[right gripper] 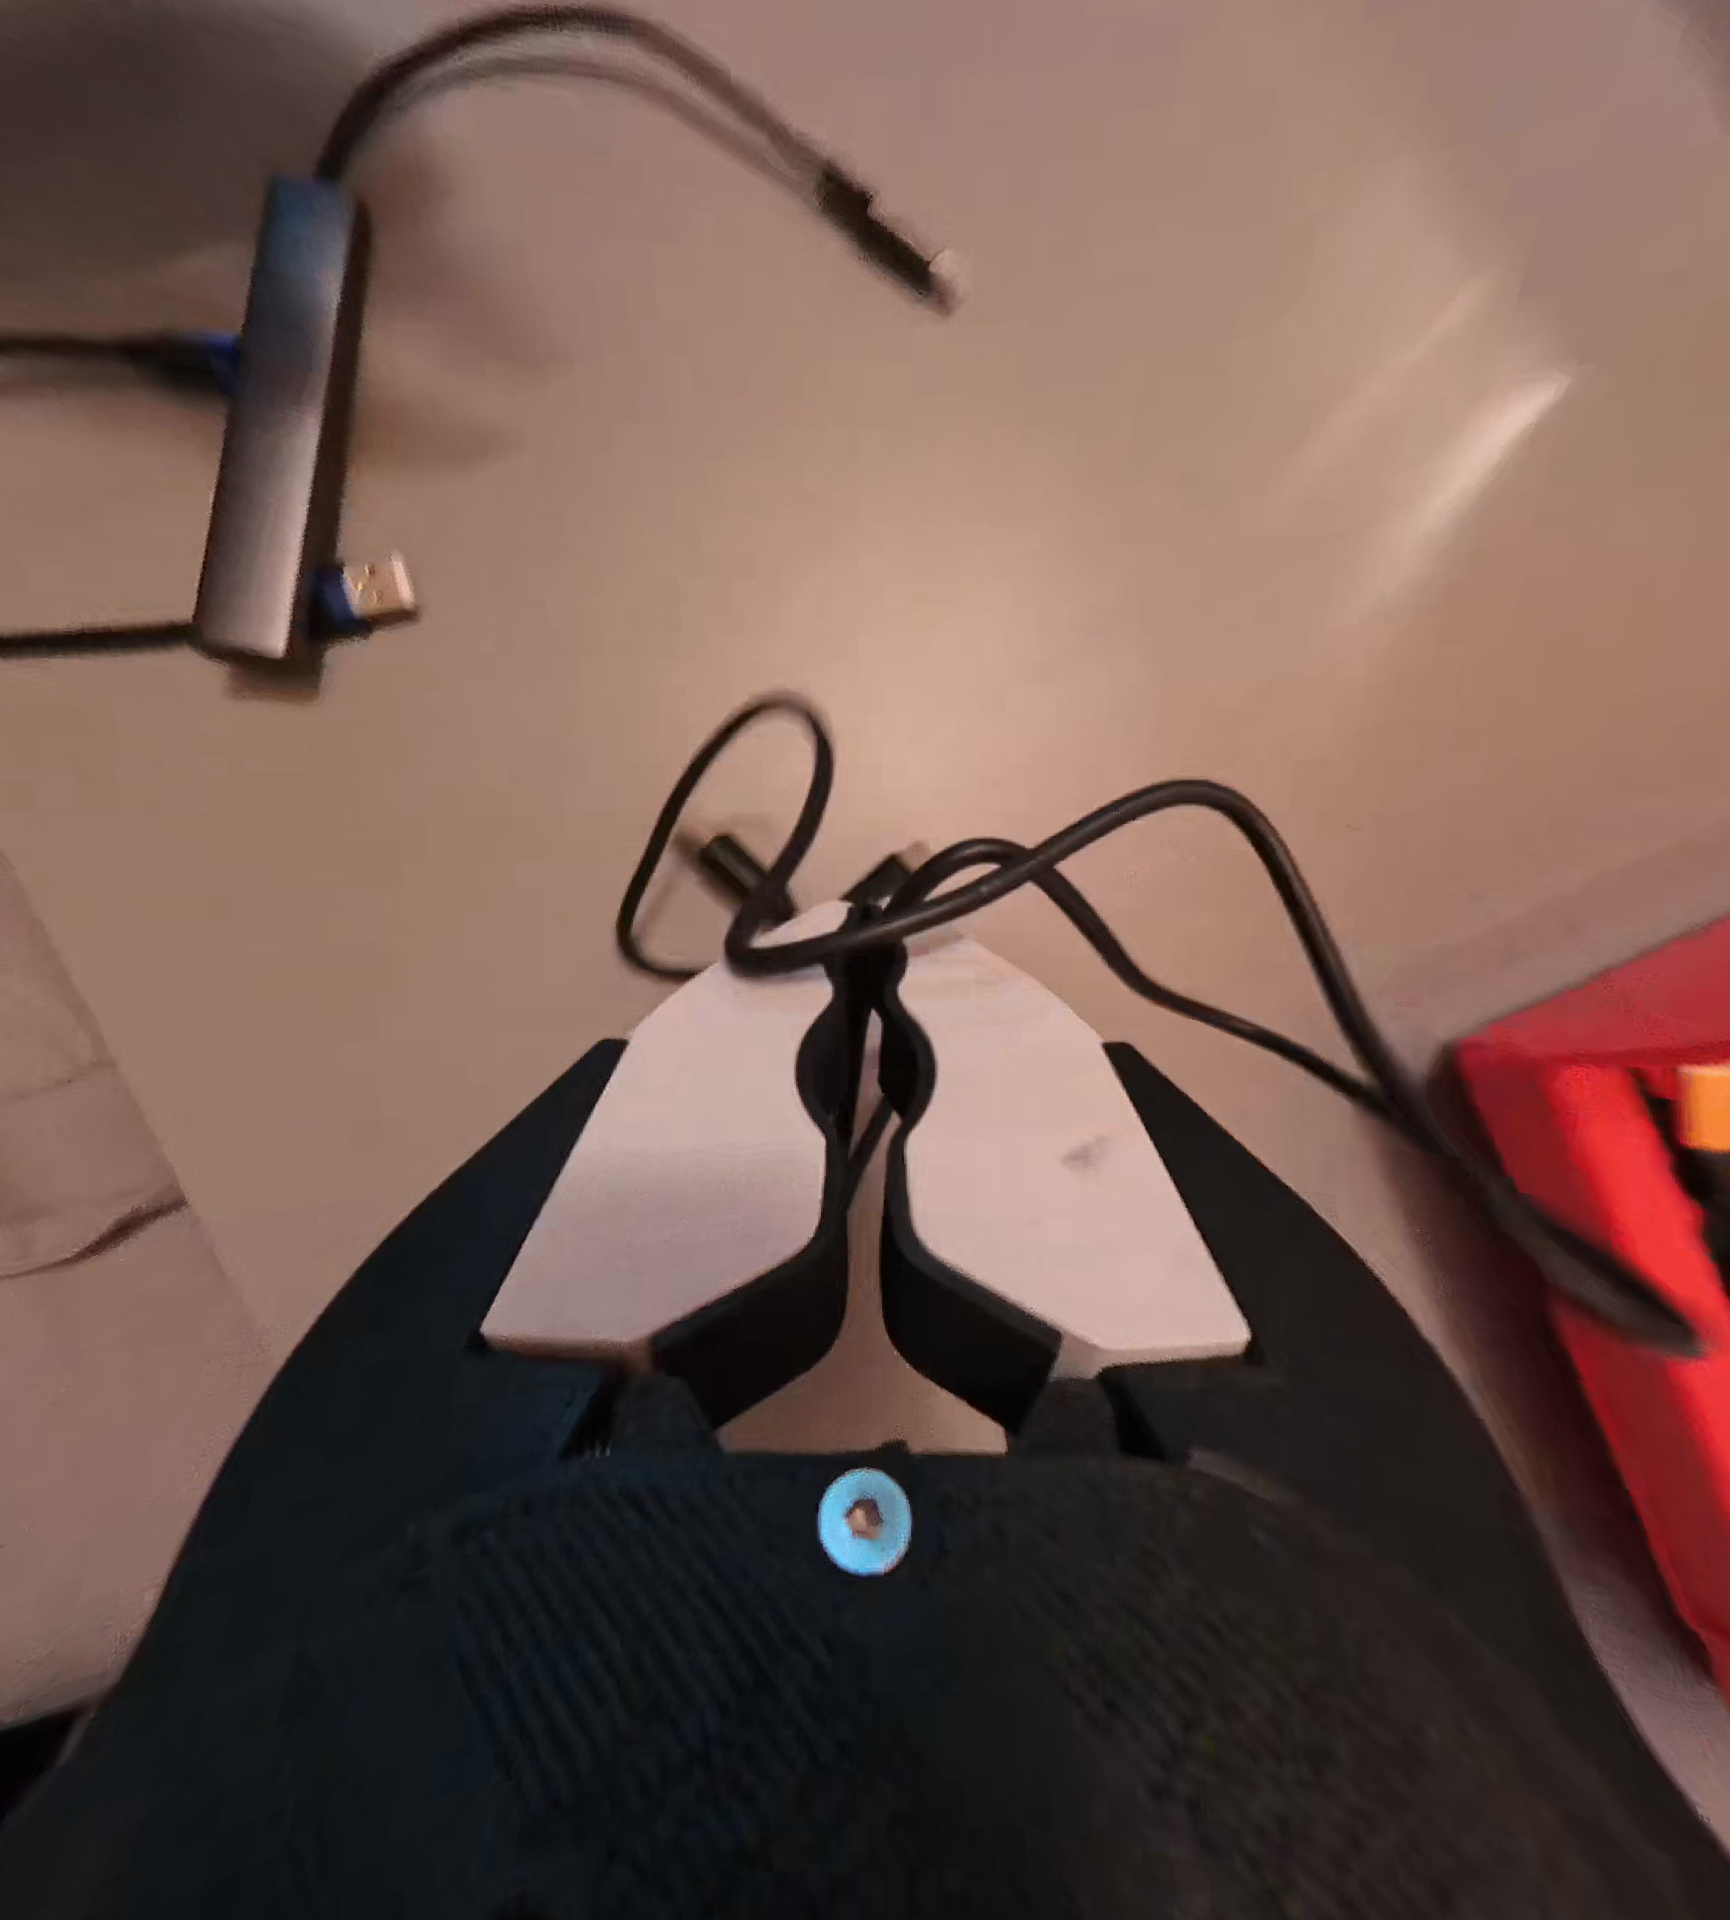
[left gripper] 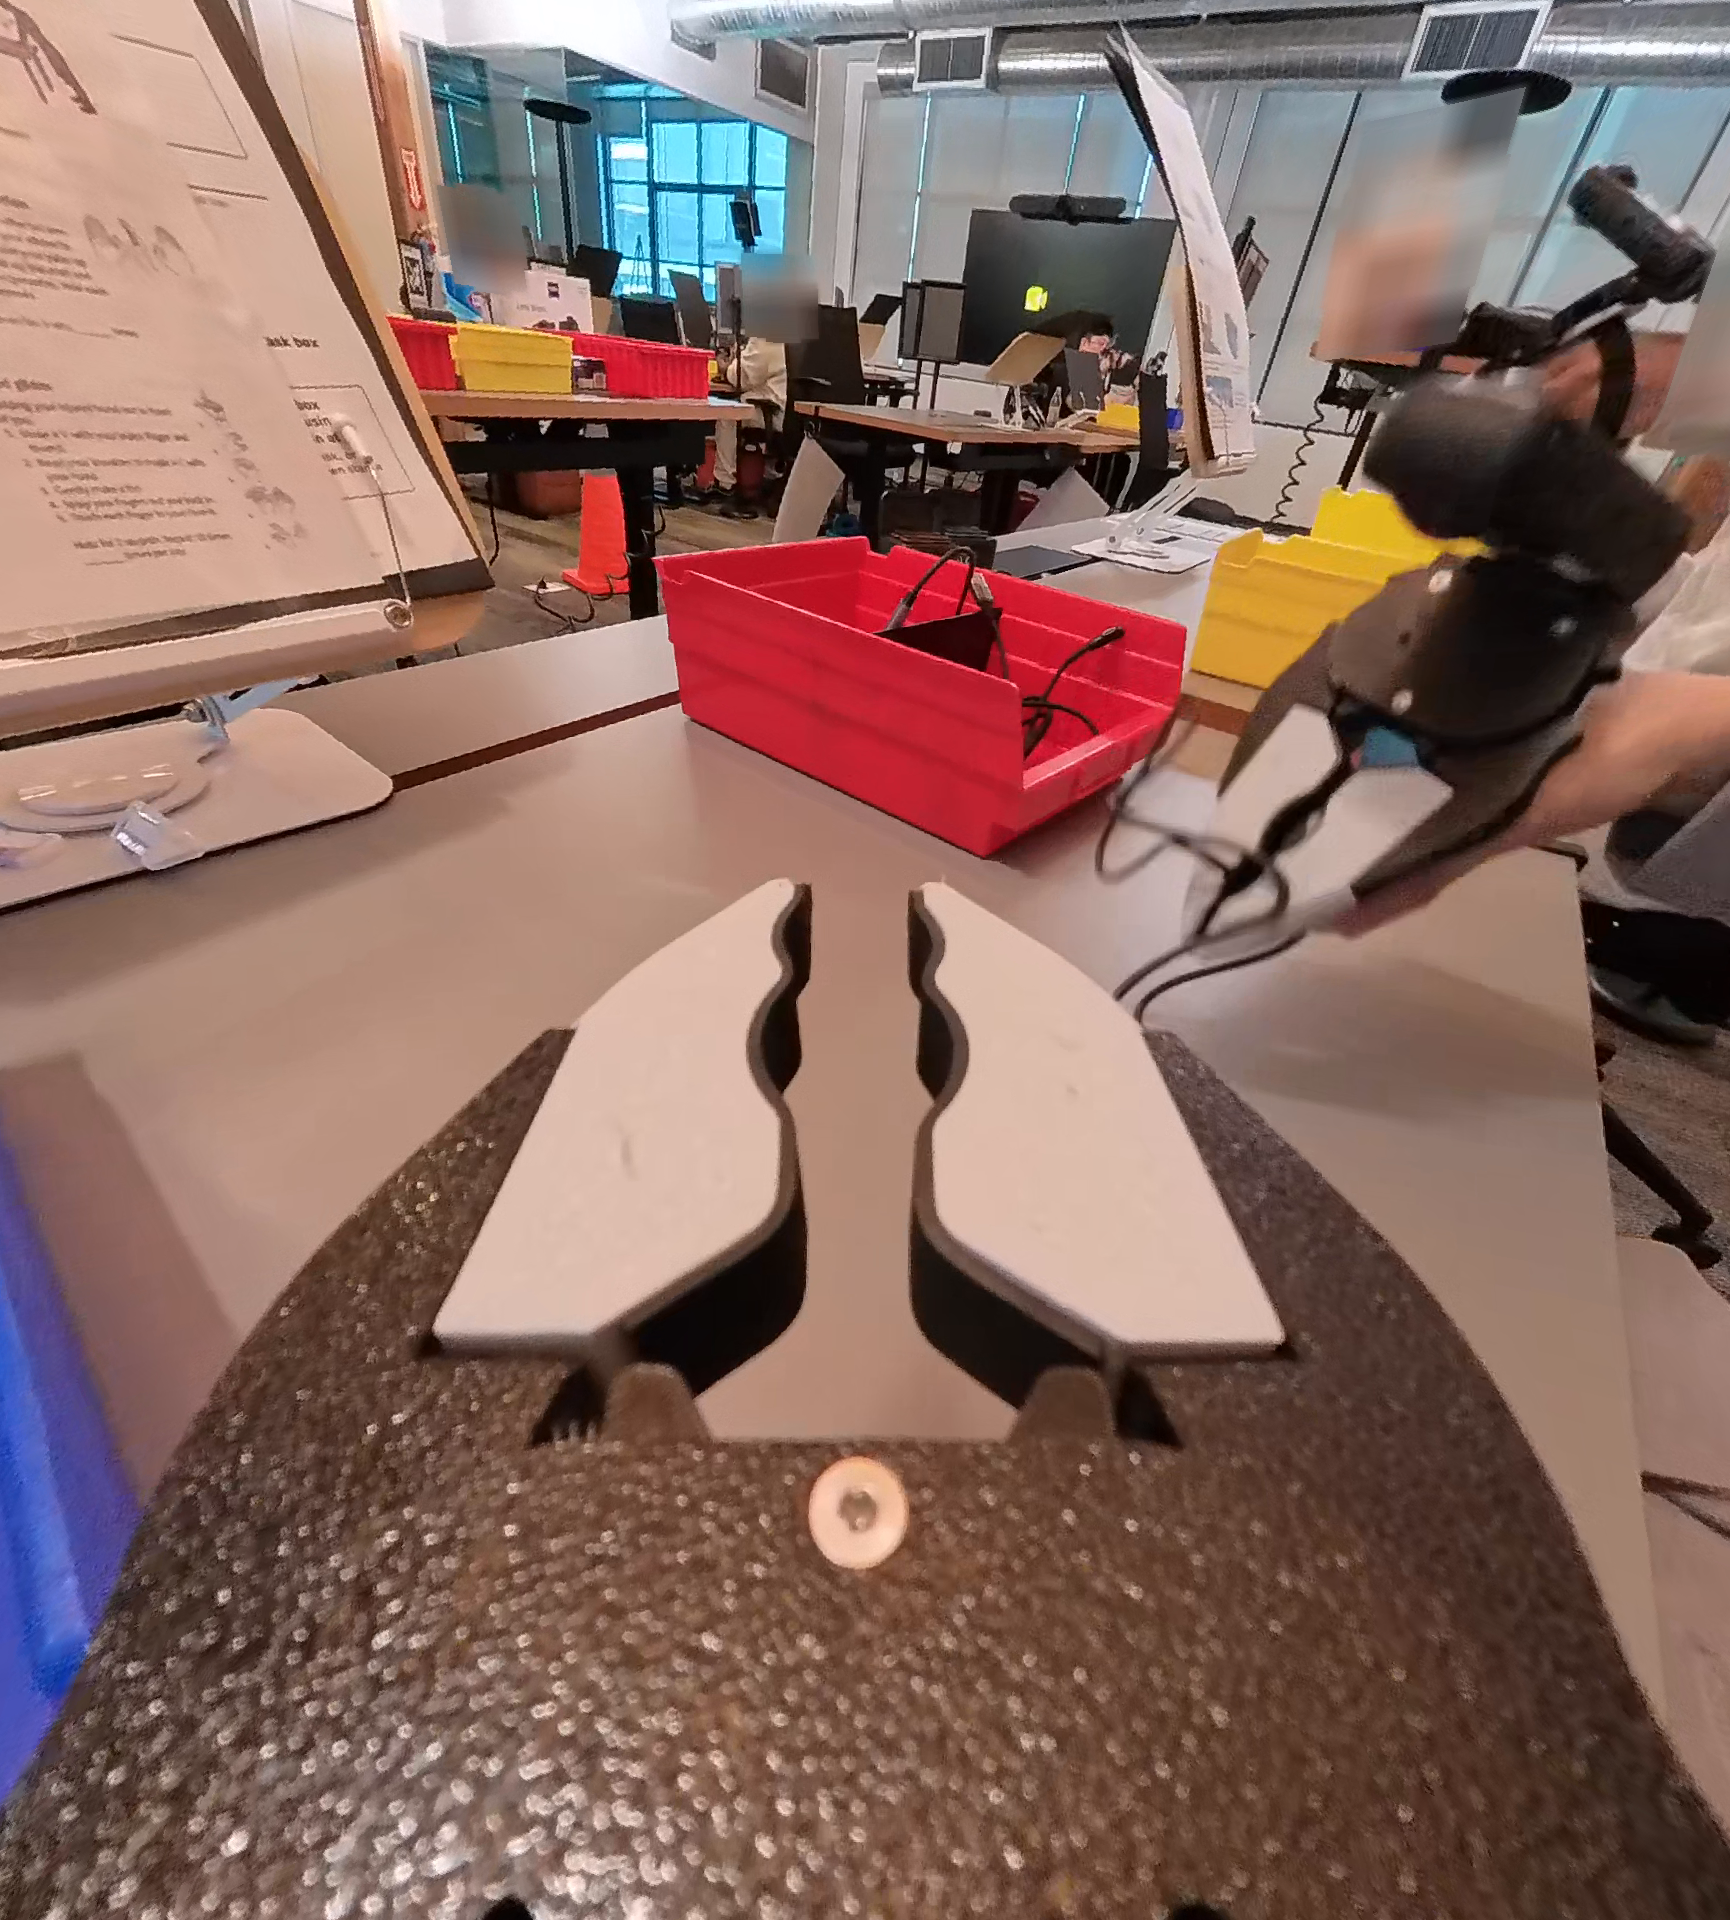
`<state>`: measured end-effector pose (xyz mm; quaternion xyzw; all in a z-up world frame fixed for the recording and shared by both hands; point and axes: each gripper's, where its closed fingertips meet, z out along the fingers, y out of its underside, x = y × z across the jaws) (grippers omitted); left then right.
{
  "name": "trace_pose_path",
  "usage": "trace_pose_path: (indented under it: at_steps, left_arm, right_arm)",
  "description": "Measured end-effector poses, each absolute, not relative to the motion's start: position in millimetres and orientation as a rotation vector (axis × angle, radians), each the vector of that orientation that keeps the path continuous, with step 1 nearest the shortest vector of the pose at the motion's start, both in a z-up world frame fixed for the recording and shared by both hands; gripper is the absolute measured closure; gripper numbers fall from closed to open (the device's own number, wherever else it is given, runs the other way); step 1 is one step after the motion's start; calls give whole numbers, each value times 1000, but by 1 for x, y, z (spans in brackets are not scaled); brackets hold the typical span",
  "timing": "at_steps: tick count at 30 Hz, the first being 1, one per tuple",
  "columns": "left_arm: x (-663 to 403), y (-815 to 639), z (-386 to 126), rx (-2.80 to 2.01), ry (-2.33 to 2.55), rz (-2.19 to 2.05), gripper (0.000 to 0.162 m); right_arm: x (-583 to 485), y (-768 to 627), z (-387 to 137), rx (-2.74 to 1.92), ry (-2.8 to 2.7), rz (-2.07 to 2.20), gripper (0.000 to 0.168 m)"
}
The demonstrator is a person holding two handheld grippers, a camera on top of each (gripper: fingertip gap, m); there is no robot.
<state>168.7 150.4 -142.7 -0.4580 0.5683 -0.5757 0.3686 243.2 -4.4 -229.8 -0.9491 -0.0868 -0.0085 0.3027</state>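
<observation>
While your right hand-held gripper (right gripper: 866,971) pinches a thin black cable (right gripper: 1193,831) just above the tabletop (right gripper: 1048,468) beside the red bin (right gripper: 1609,1299) — light, limp, best held near a plug — your left hand-held gripper (left gripper: 859,904) hangs spread and empty.

Printed sheet (left gripper: 113,343) bears text; nothing else legible.

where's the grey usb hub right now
In the right wrist view, the grey usb hub lies on the table at upper left, beyond the right gripper.
</observation>
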Motion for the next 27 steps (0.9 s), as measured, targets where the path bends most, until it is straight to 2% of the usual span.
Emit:
trace_pose_path:
  at_steps: [1,4,7,12,19,22,27]
  left_arm:
    - [169,150,-143,-1176,1461,-1475,145]
    - [168,150,-144,-1175,1471,-1462,145]
    - [168,150,-144,-1177,1472,-1464,145]
    - [170,148,-148,-1191,1478,-1475,146]
    - [172,143,-153,-1191,1510,-1461,146]
    - [173,143,-155,-1196,1517,-1463,146]
    - [173,147,-156,-1205,1509,-1465,147]
  right_arm:
    - [235,-9,-243,-2546,-278,19,168]
    - [217,-14,-271,-2607,-328,68,142]
    - [202,-4,-278,-2551,-374,56,118]
    - [206,9,-283,-2540,-453,-117,117]
    - [215,15,-283,-2647,-677,-87,123]
    - [233,17,-279,-2729,-645,-156,116]
    - [236,21,-281,-2772,-420,-39,105]
